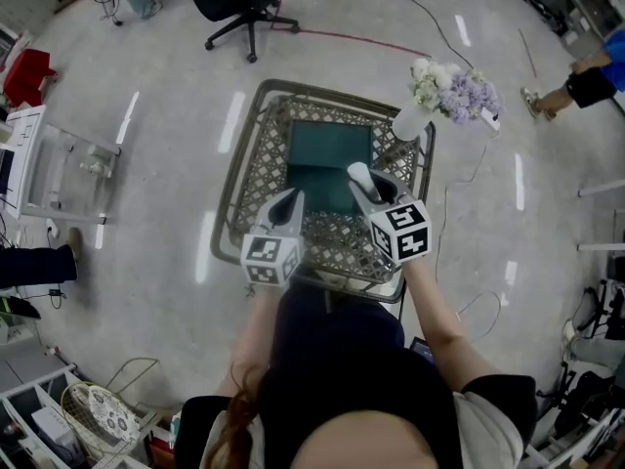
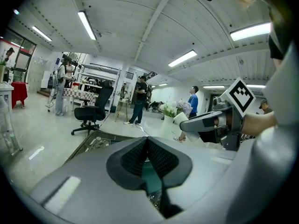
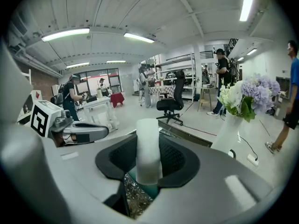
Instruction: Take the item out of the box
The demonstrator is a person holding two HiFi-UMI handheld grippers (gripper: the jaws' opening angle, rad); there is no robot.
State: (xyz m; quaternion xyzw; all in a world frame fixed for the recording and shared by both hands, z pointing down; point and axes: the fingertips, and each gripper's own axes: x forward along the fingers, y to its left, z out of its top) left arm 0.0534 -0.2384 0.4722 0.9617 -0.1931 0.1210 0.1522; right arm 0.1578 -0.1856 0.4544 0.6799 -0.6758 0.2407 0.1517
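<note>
White and soft-looking, the roll [image 3: 148, 125] stood upright between the pads of my right claw [image 3: 149, 162]. The claw was clamped on the roll's lower part, and the top end rose above the jaws. In the head view the roll was over the near edge of the teal box [image 1: 329, 149], which lay on the lattice desk [image 1: 256, 154]. I judged that the roll was already clear of the box.

To do this step well, I would keep the squeeze even, because such a roll could deform or slip. I would also carry it to the near side, away from the vase of flowers [image 1: 410, 123] at the far right corner.

My left claw [image 2: 147, 148] had its jaws together with nothing in them. It hung just beside the right one, apart from the roll.
</note>
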